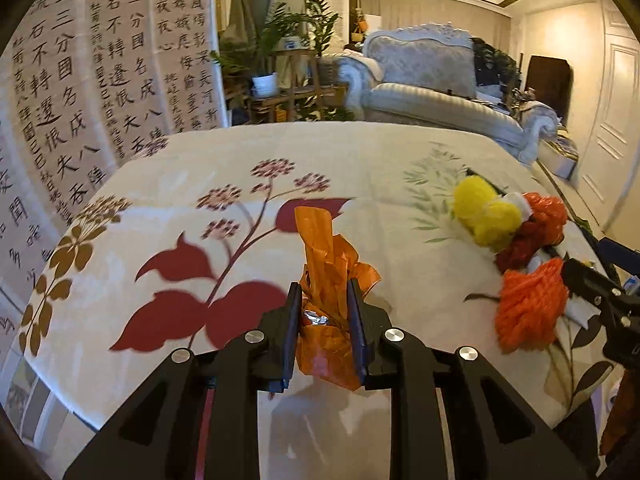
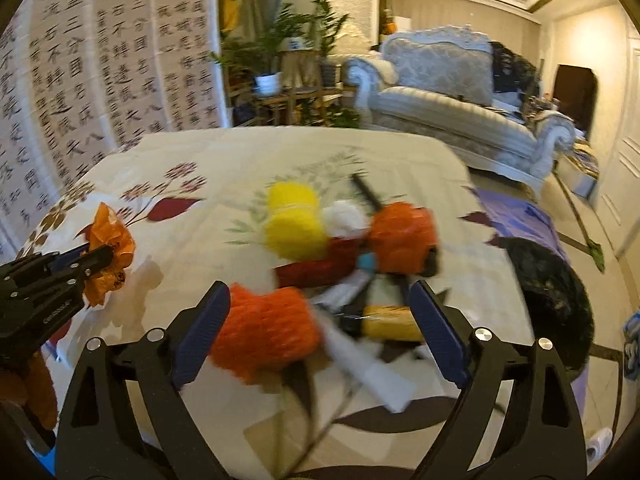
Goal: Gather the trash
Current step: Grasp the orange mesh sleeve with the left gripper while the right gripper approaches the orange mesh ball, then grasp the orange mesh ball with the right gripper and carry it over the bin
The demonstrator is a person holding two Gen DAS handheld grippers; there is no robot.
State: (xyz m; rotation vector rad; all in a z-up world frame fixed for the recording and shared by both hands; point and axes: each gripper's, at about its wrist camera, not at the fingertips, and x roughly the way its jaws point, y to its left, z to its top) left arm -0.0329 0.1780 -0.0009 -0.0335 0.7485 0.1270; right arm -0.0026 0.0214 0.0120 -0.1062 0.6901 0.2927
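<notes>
Two grippers work over a floral tablecloth (image 1: 224, 152). Left gripper (image 1: 325, 294) is clenched on a crumpled orange wrapper (image 1: 324, 256), pads pinching both sides, a bit of silver foil showing inside; wrapper sticks up toward 12 o'clock from the fingers. Right gripper (image 2: 320, 300) is spread wide, nothing pinched, w/ an orange yarn bundle (image 2: 262, 330) just beside its left pad and a yellow packet (image 2: 390, 320) near its right pad. Trash pile sits at 12 o'clock of the right gripper: yellow yarn bundle (image 2: 294, 220), white wad (image 2: 344, 218), another orange lump (image 2: 402, 238). Sofa (image 1: 432, 92) at the back.
</notes>
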